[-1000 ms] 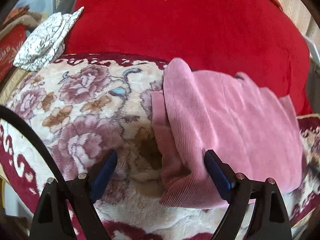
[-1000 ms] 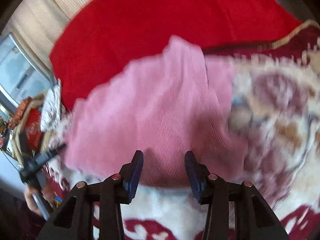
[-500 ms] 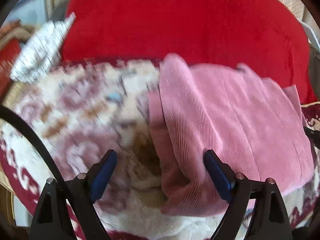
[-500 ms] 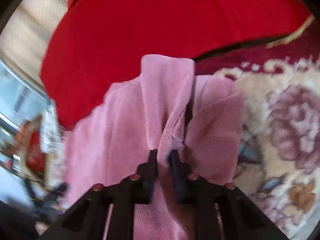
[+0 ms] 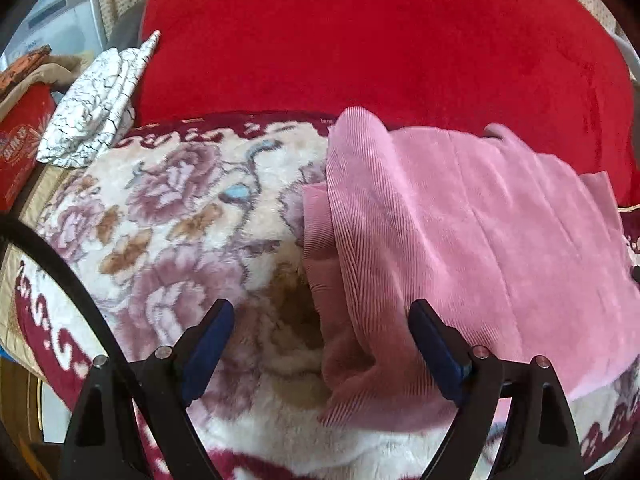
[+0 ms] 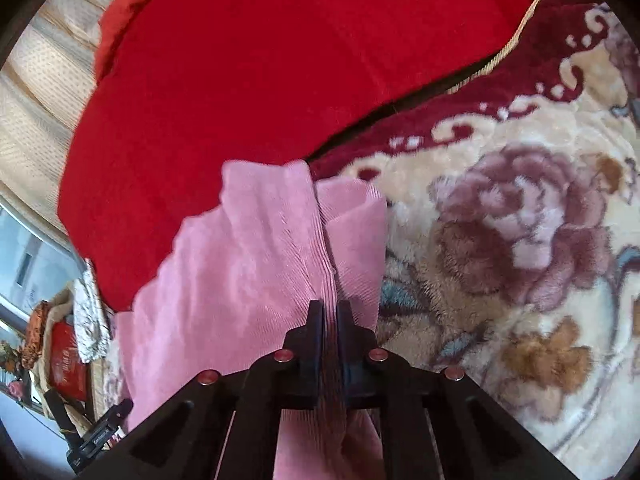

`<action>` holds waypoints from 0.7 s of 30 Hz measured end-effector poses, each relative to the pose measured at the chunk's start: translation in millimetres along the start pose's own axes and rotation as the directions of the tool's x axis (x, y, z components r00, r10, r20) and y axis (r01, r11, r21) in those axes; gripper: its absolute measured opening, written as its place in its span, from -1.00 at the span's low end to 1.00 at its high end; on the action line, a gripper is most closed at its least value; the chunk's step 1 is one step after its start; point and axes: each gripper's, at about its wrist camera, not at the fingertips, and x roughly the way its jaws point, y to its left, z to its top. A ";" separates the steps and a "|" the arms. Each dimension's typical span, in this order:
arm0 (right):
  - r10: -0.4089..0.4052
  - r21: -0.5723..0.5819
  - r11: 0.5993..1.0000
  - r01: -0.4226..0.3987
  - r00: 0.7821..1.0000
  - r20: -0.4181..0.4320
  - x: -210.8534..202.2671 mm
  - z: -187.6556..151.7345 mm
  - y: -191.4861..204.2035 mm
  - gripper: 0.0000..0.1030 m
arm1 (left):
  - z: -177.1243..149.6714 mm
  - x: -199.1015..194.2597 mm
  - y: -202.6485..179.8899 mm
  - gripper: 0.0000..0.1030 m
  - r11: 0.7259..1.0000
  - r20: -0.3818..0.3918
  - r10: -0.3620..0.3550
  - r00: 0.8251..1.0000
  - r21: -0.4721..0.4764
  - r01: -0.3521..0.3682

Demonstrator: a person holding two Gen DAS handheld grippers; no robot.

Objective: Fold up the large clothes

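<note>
One pink corduroy garment (image 5: 460, 240) lies on one floral plush blanket (image 5: 168, 216), with one red blanket (image 5: 360, 48) behind it. Two hand-held grippers are about: the left hand-held gripper (image 5: 320, 340) and the right hand-held gripper (image 6: 329, 320). Off to the side sit one folded white patterned cloth (image 5: 96, 108) and what looks like one red box (image 5: 20, 152), though the edge of the view is poor.

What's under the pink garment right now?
The pink garment lies on the floral blanket, its far edge against the red blanket. A lower pink layer shows at its left edge. Anything else beneath is covered. The right gripper pinches a ridge.
</note>
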 end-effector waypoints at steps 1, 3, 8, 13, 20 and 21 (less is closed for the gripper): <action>-0.003 -0.009 1.000 0.003 1.000 0.023 -9.4 -2.5 1.3 -0.80 | -0.9 -8.1 -1.4 0.74 1.000 0.019 0.008 1.000 0.007 -0.008; 0.022 -0.025 0.999 -0.021 0.998 0.055 -24.2 -7.6 8.0 -0.80 | -3.5 -23.0 -5.5 0.74 1.000 0.058 0.007 0.998 0.016 -0.008; 0.093 -0.136 0.987 -0.085 0.994 0.055 -45.8 -27.0 32.0 -0.80 | -11.6 -30.9 -37.9 0.74 0.995 0.025 0.022 0.999 0.100 -0.024; 0.046 -0.090 0.994 -0.067 0.975 -0.216 1.9 -58.7 23.8 -0.83 | -26.0 7.2 -65.0 0.79 0.973 -0.102 0.135 0.986 0.202 -0.113; 0.060 -0.104 0.991 -0.079 0.984 -0.170 -14.0 -56.3 20.2 -0.81 | -32.1 -60.3 -67.5 0.77 0.961 -0.021 0.136 0.990 0.244 -0.127; 0.054 -0.101 0.992 -0.071 0.985 -0.164 -20.2 -56.0 22.2 -0.79 | -33.2 -75.4 -65.7 0.77 0.960 0.005 0.141 0.990 0.244 -0.138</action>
